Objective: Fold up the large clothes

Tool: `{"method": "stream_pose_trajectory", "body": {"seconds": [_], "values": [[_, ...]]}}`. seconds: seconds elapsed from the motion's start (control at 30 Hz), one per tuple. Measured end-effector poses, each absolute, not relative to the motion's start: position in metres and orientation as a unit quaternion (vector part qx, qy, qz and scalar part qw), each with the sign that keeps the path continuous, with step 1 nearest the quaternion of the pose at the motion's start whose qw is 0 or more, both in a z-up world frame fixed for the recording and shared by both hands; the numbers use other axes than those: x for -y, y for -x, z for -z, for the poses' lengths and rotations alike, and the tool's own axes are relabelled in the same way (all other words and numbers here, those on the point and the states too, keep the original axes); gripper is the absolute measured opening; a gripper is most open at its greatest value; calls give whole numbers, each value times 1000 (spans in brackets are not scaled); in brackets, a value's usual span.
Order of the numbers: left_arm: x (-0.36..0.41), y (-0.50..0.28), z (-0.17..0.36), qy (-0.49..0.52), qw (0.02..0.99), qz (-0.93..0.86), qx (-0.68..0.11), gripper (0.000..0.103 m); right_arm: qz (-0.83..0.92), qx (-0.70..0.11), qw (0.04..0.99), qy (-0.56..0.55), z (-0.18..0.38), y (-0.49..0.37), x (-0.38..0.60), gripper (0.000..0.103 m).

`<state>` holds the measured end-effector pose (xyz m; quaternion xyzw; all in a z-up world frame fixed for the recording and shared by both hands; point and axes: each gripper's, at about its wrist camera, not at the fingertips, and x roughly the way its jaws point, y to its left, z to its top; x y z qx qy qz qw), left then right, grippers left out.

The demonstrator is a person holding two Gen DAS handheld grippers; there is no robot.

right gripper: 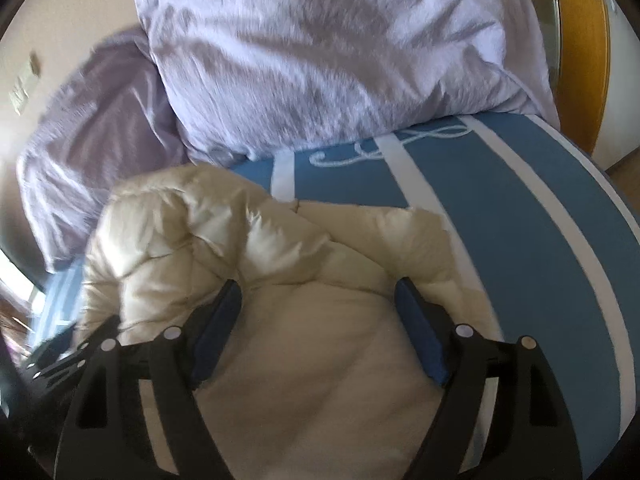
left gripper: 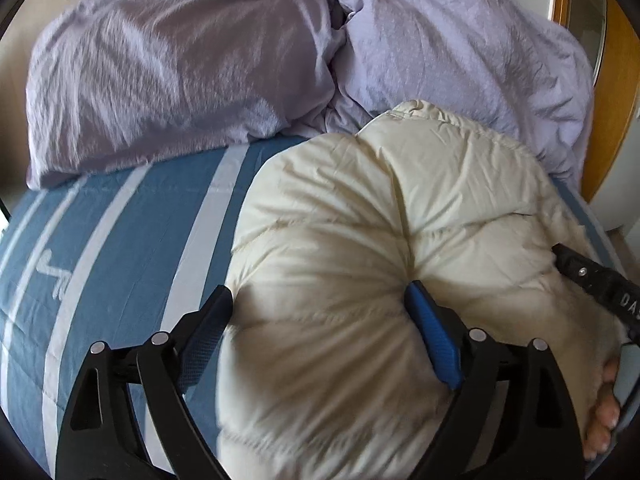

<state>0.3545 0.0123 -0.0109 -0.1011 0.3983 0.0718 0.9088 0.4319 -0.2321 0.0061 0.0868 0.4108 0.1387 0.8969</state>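
A cream puffer jacket (left gripper: pixel 360 232) lies bunched on the blue and white striped bed cover (left gripper: pixel 120 240). My left gripper (left gripper: pixel 318 312) is open, its jaws wide apart over the jacket's puffy bulk, the right blue pad (left gripper: pixel 432 340) pressing into the fabric. The right gripper's body (left gripper: pixel 592 280) shows at the right edge with the person's hand. In the right wrist view the jacket (right gripper: pixel 248 248) lies folded and rumpled. My right gripper (right gripper: pixel 320 308) is open, jaws wide apart above the jacket's flat part, holding nothing.
Lilac pillows and a duvet (left gripper: pixel 200 60) are heaped at the head of the bed, also in the right wrist view (right gripper: pixel 320 60). A wooden frame (right gripper: pixel 580 40) stands at the right. Bare striped cover (right gripper: pixel 520 220) lies right of the jacket.
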Motion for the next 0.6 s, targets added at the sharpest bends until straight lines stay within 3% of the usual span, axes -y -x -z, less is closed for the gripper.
{"method": "stream_pose_trajectory", "body": {"seconds": [0.2, 0.6], "values": [[-52, -331, -5, 180, 892, -22, -414, 89, -163, -412, 888, -120, -30, -416, 281, 99], [-86, -325, 17, 304, 840, 44, -447, 89, -231, -517, 795, -218, 20, -425, 304, 99]]}}
